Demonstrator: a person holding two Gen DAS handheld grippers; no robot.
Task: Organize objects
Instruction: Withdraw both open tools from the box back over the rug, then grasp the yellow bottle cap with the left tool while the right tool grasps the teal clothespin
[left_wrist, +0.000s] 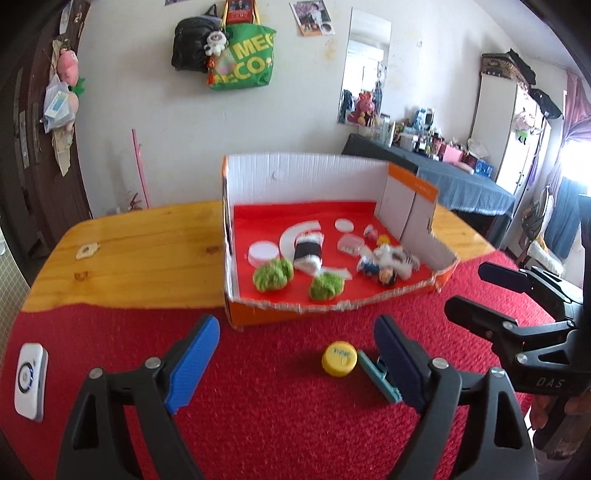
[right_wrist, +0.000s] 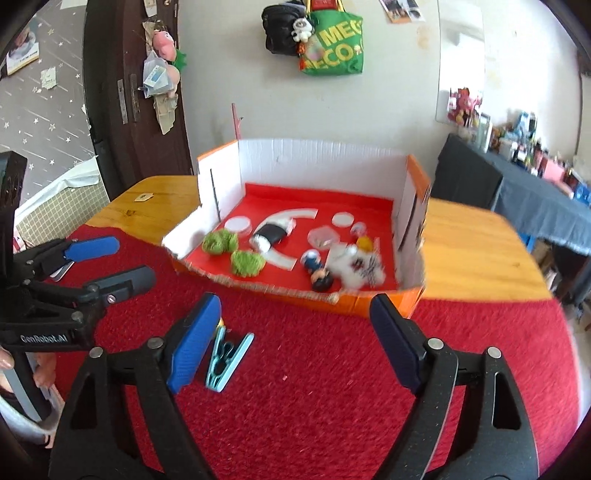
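A cut-open orange and white cardboard box (left_wrist: 295, 177) (right_wrist: 314, 158) with a red floor holds two green fuzzy balls (left_wrist: 273, 275) (right_wrist: 219, 242), a black-and-white roll (left_wrist: 308, 251), white lids, small figurines (right_wrist: 319, 275) and a white plush toy (right_wrist: 351, 266). On the red cloth in front of it lie a yellow bottle cap (left_wrist: 339, 359) and a teal clothes peg (left_wrist: 380, 376) (right_wrist: 225, 360). My left gripper (left_wrist: 295, 332) (right_wrist: 133, 259) is open, and the cap lies untouched between its fingers. My right gripper (right_wrist: 295, 314) (left_wrist: 476, 291) is open and empty, with the peg beside its left finger.
A red cloth (left_wrist: 258, 406) covers the near part of a wooden table (left_wrist: 140, 254). A white oval device (left_wrist: 31, 380) lies at the cloth's left edge. Bags hang on the wall behind, and a cluttered dark-covered table (left_wrist: 461, 177) stands at the right.
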